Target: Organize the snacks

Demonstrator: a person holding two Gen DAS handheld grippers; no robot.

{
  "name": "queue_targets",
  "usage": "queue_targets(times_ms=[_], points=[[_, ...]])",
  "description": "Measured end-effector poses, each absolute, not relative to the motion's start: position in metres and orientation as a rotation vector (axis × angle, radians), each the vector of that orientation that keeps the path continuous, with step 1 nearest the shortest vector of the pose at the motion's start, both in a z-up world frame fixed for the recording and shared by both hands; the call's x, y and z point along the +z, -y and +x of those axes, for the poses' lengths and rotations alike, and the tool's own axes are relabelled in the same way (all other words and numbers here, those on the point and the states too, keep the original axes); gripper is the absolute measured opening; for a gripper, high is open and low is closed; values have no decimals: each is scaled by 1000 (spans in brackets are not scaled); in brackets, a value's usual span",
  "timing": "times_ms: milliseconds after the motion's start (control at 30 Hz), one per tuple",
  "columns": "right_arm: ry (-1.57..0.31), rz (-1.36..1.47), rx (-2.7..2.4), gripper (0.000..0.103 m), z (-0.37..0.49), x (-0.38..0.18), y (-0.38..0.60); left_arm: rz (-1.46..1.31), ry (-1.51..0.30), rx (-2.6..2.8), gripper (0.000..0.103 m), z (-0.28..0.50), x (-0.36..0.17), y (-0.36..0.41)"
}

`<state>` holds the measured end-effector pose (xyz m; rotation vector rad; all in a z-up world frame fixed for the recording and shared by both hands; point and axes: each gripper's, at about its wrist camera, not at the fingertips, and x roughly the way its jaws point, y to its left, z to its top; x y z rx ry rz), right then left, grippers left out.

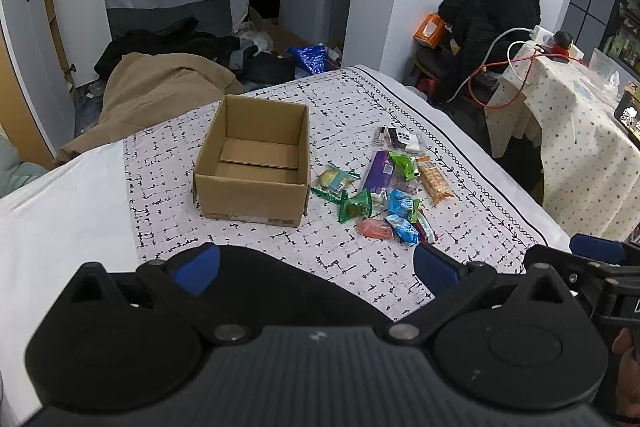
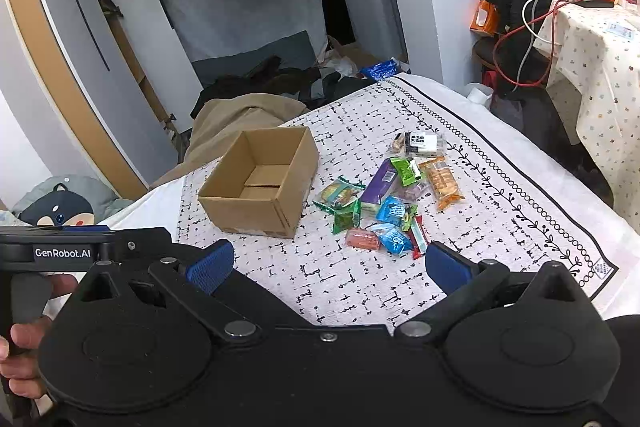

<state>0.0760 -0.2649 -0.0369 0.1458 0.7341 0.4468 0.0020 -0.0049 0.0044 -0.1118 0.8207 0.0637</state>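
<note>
Right now both grippers hang above the near edge of the bed, w/ nothing between their fingers. Left gripper (image 1: 316, 269): blue pads spread wide, empty. Right gripper (image 2: 328, 263): same, pads wide apart, empty; a hand (image 2: 24, 343) grips the left tool's handle at the left edge of the right cam. On the patterned cloth (image 1: 360, 115) sits an open cardboard box (image 1: 256, 163), upright, nothing inside but its own bottom flaps. Just right of the box lies the snack pile (image 1: 384, 191), approx a dozen packets, loosely overlapping: a purple bar (image 1: 378, 173) mid-pile, an orange cracker pack (image 1: 434, 181) on the right side, a black-and-white packet (image 1: 400, 139) at the far end, a pink packet (image 1: 374, 228) and blue packets (image 1: 402, 205) nearest the grippers. No packet touches either gripper; the pile lies apart from the pads.
</note>
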Motion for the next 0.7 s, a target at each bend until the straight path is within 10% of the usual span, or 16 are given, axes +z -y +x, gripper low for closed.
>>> queue_targets(times_ms=[700], points=[[-746,147,445,103,82,-41,266,-121,-827,69,103,4,1,6]])
